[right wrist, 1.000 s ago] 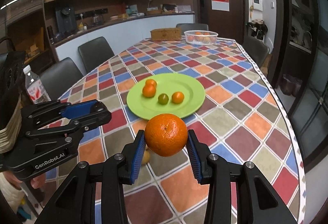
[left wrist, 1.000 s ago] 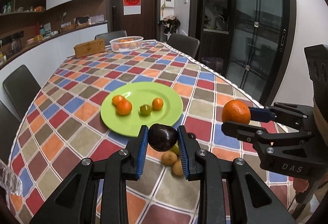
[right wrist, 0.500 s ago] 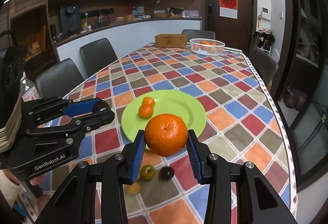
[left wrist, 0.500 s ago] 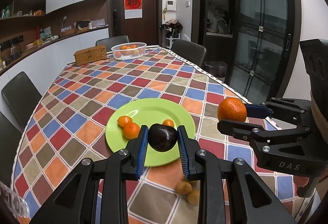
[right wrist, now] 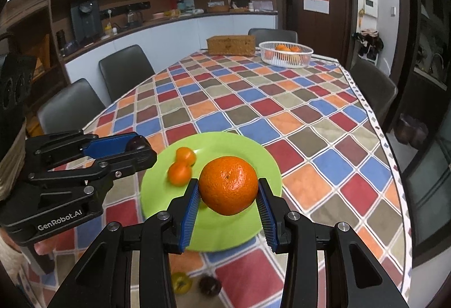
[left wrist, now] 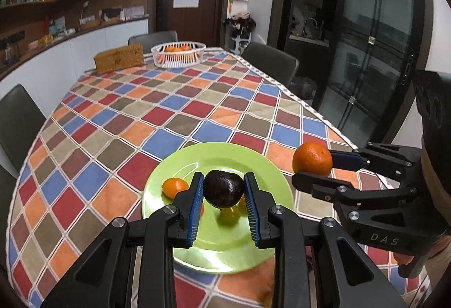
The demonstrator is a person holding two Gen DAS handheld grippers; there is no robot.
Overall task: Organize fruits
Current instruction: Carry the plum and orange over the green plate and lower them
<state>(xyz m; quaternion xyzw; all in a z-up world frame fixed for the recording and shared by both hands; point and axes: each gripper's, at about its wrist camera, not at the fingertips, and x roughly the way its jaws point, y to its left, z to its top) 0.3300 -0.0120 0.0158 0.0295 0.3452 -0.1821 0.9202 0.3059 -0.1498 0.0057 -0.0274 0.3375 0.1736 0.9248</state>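
The left gripper (left wrist: 224,192) has its blue-padded fingers (left wrist: 195,205) closed on a dark, almost black round fruit (left wrist: 223,188). It holds the fruit up in the air over the round light-green plate (left wrist: 262,178). The right gripper (right wrist: 229,199) has its fingers (right wrist: 189,208) closed on a big bumpy orange (right wrist: 228,184). That one is up over the plate too, a bit more to the right side.

On the plate lie two small orange fruits (right wrist: 181,167), touching each other. In the left view a small green fruit (left wrist: 229,216) sits low on the plate, partly hidden behind the dark fruit. Two little fruits are not on the plate. A small yellow fruit (right wrist: 181,283) and a small dark fruit (right wrist: 210,285) lie on the checked surface (right wrist: 296,122), near the edge close to the person.

What could go wrong? Both fruits are round and smooth, so each could slip out if the fingers let go too high. Then it could bounce, roll off the plate and across the surface. It could also bump the small fruits and knock them away. The two grippers are near each other, so they could knock together going down. I think lowering one at a time, close to a bare part of the plate, would be safer.
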